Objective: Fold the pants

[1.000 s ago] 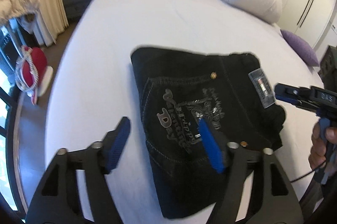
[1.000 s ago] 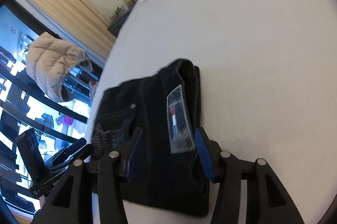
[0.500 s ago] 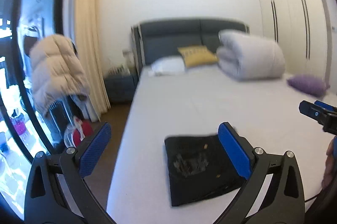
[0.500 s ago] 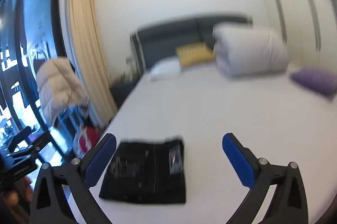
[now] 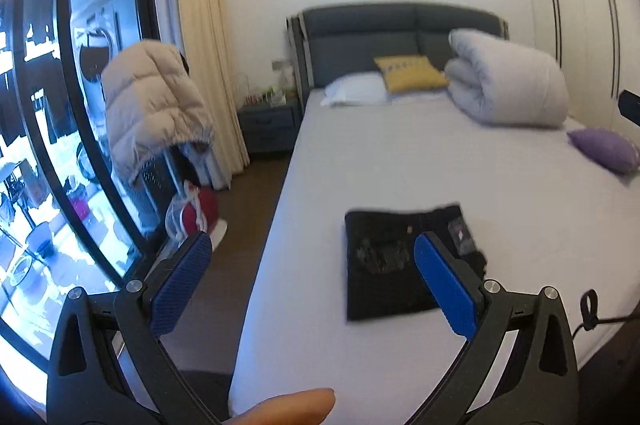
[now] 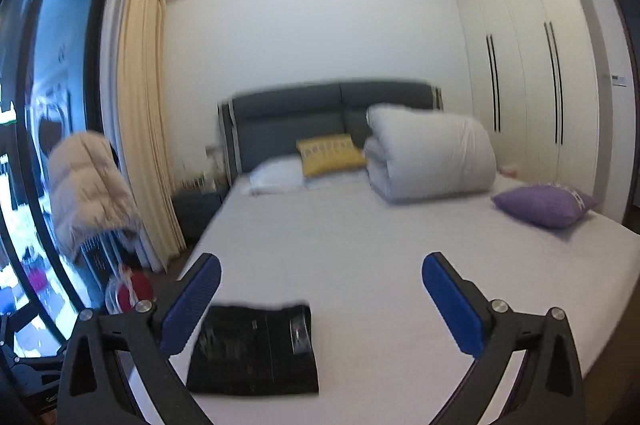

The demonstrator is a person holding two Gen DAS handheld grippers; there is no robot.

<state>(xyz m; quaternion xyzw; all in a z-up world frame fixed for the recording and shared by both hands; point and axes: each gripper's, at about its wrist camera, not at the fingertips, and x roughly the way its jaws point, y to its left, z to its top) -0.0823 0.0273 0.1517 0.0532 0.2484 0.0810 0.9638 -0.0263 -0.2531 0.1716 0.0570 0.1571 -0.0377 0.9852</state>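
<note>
The black pants (image 5: 384,261) lie folded into a compact rectangle on the white bed (image 5: 400,161), near its foot and left edge. They also show in the right wrist view (image 6: 256,349). My left gripper (image 5: 312,273) is open and empty, held back above the foot of the bed. My right gripper (image 6: 320,301) is open and empty too, well clear of the pants. Neither gripper touches the cloth.
A rolled white duvet (image 5: 504,81), a yellow cushion (image 5: 408,73), a white pillow (image 5: 356,91) and a purple cushion (image 5: 604,149) lie on the bed. A beige puffer jacket (image 5: 152,105), a nightstand (image 5: 268,125) and a glass door stand left. Wardrobes (image 6: 528,89) line the right wall.
Both grippers have pulled back and up from the folded pants and opened wide. The pants stay flat on the bed, now seen from farther away.
</note>
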